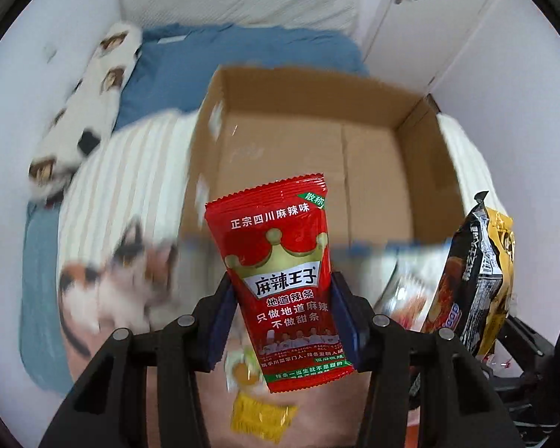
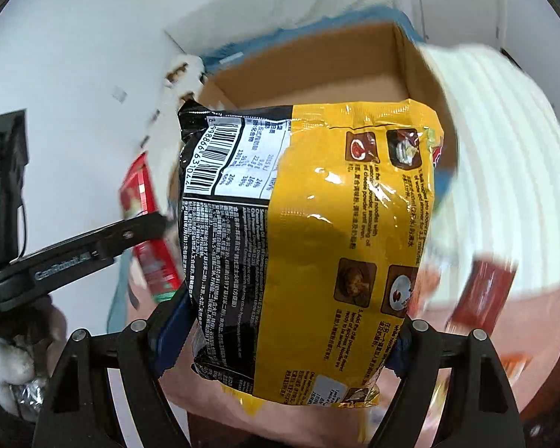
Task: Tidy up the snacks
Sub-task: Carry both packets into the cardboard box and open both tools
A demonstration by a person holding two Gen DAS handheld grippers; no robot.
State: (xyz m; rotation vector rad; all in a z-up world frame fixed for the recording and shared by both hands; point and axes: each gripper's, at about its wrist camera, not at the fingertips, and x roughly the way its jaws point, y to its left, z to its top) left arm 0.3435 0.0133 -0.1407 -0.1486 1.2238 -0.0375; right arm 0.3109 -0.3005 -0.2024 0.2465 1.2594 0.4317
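My left gripper (image 1: 282, 321) is shut on a red spicy-strip snack packet (image 1: 283, 280), held upright in the air in front of an open cardboard box (image 1: 317, 149) on the bed. My right gripper (image 2: 291, 339) is shut on a yellow and black instant noodle pack (image 2: 310, 242), also held up before the box (image 2: 317, 67). The noodle pack shows at the right of the left wrist view (image 1: 470, 280). The red packet (image 2: 149, 231) and left gripper arm (image 2: 74, 250) show at the left of the right wrist view. The box looks empty inside.
The box sits on a striped white blanket (image 1: 130, 171) over a blue sheet (image 1: 242, 56). A long cat-print pillow (image 1: 89, 100) lies left. A cat plush (image 1: 123, 280), small yellow packets (image 1: 259, 414) and other blurred snacks (image 2: 481, 291) lie on the pink cover.
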